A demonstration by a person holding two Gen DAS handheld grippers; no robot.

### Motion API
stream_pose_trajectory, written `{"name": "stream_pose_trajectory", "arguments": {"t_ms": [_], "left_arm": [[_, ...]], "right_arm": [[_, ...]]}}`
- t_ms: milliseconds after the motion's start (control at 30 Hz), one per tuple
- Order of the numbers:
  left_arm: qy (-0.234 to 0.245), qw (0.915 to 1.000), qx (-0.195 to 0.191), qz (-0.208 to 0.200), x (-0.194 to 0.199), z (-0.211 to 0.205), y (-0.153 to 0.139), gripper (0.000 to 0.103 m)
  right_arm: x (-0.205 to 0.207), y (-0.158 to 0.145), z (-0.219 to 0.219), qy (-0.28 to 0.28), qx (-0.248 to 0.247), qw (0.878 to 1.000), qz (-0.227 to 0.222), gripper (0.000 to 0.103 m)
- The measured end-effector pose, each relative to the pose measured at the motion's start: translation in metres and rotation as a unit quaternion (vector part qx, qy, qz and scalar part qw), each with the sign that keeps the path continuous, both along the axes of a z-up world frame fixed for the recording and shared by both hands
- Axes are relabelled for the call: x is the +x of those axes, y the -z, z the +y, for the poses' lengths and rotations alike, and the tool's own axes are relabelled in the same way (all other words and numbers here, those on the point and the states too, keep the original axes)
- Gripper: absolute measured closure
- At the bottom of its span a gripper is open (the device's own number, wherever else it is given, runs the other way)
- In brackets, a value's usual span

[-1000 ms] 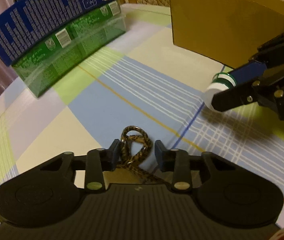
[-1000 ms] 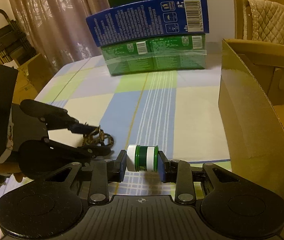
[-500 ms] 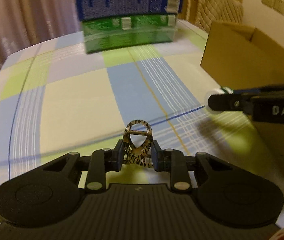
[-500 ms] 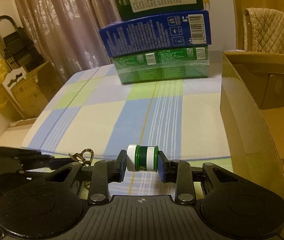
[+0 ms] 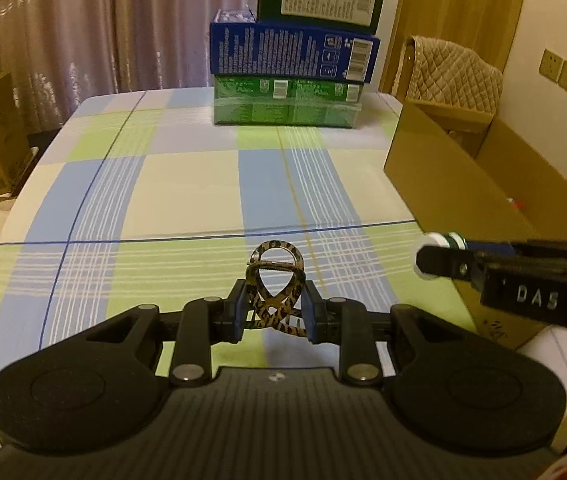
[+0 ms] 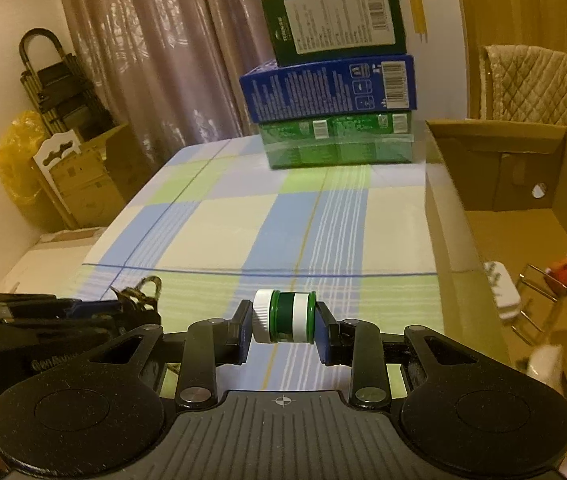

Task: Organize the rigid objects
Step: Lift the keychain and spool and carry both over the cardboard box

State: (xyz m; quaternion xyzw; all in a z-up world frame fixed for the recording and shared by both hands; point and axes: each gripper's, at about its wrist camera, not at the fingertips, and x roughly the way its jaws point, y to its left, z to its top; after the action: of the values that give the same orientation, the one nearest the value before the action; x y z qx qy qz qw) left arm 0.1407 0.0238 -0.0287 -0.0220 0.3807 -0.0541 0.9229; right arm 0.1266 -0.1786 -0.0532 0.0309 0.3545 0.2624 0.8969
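Left claw (image 5: 274, 309) clamped on leopard-print clip (image 5: 276, 280); right claw (image 6: 283, 328) clamped on green-white jar (image 6: 283, 316). Cardboard box (image 6: 495, 184) lies right of both. Advise clearing its near wall before releasing.

White object (image 6: 545, 358) in the box corner — blurred, unidentifiable.

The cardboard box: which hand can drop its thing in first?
Probably the right. The right gripper, shut on the green jar, is next to the cardboard box, whose open top shows beside it. The left gripper, holding the leopard hair clip, is farther from the box.
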Motion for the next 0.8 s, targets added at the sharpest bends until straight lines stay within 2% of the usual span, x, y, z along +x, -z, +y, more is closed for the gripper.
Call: {"name": "stream_pose_trajectory", "arguments": {"t_ms": [200,333,800], "left_arm": [[-0.006,0.9999,0.006,-0.007,-0.025,-0.014,-0.018,0.080],[-0.002,0.9999,-0.007,-0.009,-0.036,-0.023,-0.026,0.080],[0.017,0.9994,-0.013,-0.028,-0.053,-0.042,-0.048,0.080]], "right_arm": [[-0.026,-0.013,-0.017,0.013,0.006,1.000,0.002,0.075],[-0.042,-0.024,-0.027,0.016,0.006,1.000,-0.002,0.075],[-0.064,-0.053,-0.048,0.029,0.011,0.999,-0.026,0.075]]}}
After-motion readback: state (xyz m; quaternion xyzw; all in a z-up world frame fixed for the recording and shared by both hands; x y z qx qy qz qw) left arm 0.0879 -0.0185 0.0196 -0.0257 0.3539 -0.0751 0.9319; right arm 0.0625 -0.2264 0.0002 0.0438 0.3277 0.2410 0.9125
